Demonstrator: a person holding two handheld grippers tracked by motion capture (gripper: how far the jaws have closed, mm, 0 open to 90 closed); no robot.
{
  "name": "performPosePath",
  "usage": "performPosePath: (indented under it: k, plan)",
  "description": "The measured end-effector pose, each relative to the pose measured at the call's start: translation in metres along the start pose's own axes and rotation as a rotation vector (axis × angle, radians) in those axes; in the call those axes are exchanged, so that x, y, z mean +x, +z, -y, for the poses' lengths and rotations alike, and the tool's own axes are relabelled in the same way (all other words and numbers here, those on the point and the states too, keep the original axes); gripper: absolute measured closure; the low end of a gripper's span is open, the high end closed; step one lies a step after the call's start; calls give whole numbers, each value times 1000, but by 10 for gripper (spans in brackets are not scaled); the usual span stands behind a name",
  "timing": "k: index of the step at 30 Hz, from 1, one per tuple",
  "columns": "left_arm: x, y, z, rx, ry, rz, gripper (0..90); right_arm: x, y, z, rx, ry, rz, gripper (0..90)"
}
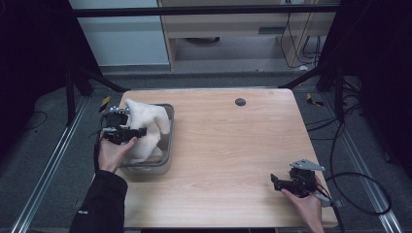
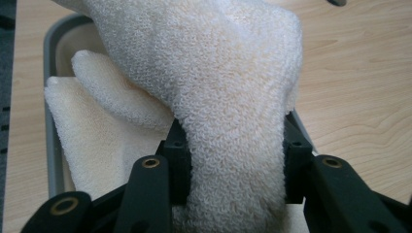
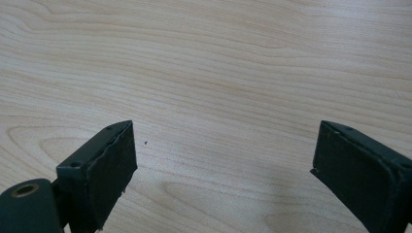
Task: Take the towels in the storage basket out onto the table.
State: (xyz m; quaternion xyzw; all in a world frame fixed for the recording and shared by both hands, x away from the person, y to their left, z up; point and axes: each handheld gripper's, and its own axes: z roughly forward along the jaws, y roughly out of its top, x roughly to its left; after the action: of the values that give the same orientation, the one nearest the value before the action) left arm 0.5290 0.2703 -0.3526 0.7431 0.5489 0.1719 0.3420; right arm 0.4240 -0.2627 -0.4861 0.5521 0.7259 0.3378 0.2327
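Note:
A cream terry towel (image 1: 145, 121) rises out of a grey tray (image 1: 165, 162) at the table's left side. My left gripper (image 1: 127, 133) is shut on a thick fold of it and holds it above the tray. In the left gripper view the towel (image 2: 228, 97) bulges between the two black jaws, whose pads (image 2: 177, 165) press into it from both sides, and the tray's rim (image 2: 48, 121) runs under it. Near the table's front right corner my right gripper (image 1: 279, 183) rests low over the wood, open. Bare wood lies between its wide-apart pads (image 3: 114, 165).
A second layer of towel (image 2: 92, 141) lies flat inside the tray. A small dark round cap (image 1: 240, 102) sits in the wooden tabletop (image 1: 228, 150) near the far edge. Cables (image 1: 359, 194) trail off the table's right side. Black frame legs stand beyond the far corners.

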Motion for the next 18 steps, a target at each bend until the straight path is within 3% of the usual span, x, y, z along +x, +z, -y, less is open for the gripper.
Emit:
performPosePath:
  k: [18]
  plan:
    - [-13, -44, -30, -62, 61, 11, 579, 0, 0, 0, -1, 0, 1, 85]
